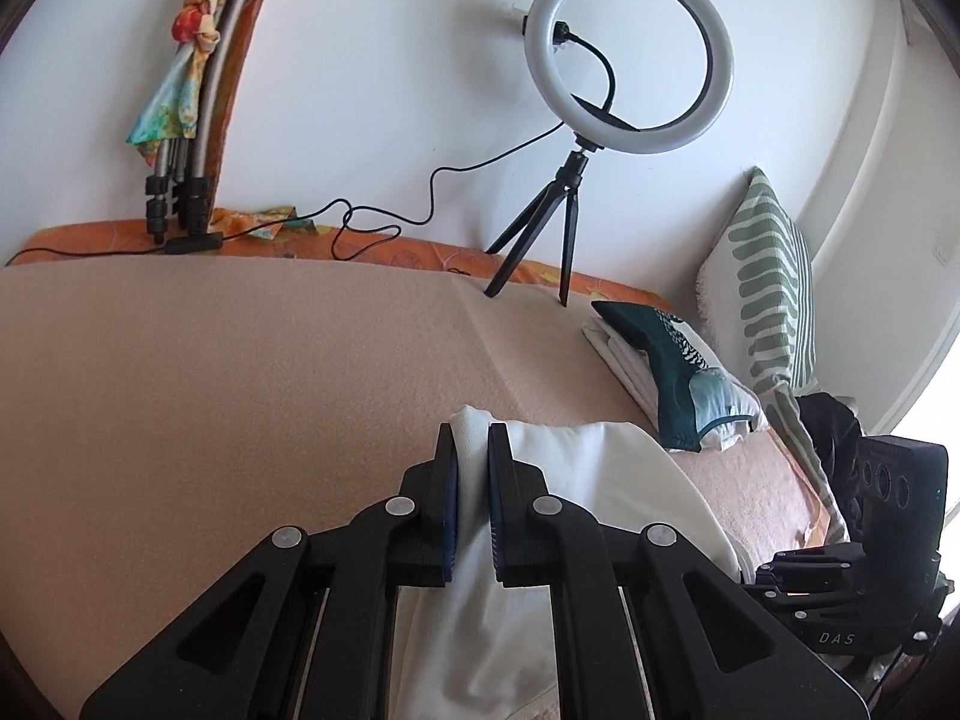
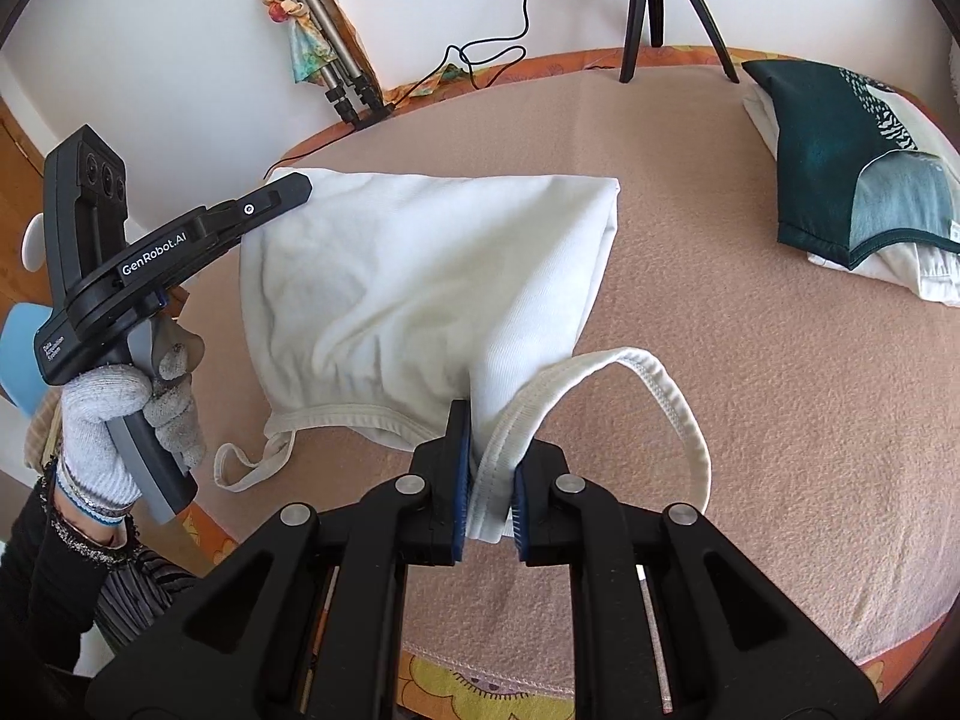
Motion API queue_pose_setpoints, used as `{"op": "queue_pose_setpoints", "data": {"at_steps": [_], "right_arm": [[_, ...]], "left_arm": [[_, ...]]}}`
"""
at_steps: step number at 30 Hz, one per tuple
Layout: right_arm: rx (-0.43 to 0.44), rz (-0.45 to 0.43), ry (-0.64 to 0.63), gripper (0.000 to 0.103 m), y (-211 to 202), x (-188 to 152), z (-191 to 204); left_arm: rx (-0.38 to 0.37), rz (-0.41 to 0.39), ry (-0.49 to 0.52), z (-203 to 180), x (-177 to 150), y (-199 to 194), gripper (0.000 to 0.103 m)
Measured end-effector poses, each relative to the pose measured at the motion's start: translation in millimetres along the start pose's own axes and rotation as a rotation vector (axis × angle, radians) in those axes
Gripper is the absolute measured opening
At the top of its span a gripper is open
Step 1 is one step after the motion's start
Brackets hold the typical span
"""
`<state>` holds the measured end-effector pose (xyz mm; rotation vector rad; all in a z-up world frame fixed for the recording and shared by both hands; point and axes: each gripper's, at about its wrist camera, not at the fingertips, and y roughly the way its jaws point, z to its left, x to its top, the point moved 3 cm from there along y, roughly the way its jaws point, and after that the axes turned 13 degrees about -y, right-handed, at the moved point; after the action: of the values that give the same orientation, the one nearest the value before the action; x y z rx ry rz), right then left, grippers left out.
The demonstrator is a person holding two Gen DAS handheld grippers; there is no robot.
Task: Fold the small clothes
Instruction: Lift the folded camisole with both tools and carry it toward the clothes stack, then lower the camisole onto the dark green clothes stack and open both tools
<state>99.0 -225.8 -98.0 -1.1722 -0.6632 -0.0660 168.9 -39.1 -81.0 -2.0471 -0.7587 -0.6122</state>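
Observation:
A white tank top lies on the pink blanket, its straps toward me. My right gripper is shut on the near hem by a shoulder strap. My left gripper reaches in from the left and is shut on the garment's far left corner. In the left wrist view the white tank top is pinched between the pads of the left gripper. My right gripper's body shows at the right edge there.
A folded pile with a dark green garment on top lies at the back right. A ring light on a tripod stands at the far edge with its cable. A folded tripod leans on the wall. A striped pillow stands at right.

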Motion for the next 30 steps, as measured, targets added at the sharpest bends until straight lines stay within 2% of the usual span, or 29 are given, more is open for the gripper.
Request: {"op": "queue_pose_setpoints", "data": {"at_steps": [4,12,20,30], "right_arm": [[-0.035,-0.035,0.008,0.012,-16,-2,-6],[-0.133,-0.117,0.038,0.012,-61,-5,-33],[-0.235,-0.164,0.077,0.012,-96,-14,-82],[-0.332,-0.196,0.121,0.012,-137,-22,-149]], "left_arm": [[-0.037,-0.039,0.06,-29,4,-7,0.007],[-0.152,-0.078,0.092,-88,14,2,0.007],[-0.225,-0.061,0.143,-154,20,40,0.007],[-0.271,-0.034,0.168,-215,15,79,0.007]]}}
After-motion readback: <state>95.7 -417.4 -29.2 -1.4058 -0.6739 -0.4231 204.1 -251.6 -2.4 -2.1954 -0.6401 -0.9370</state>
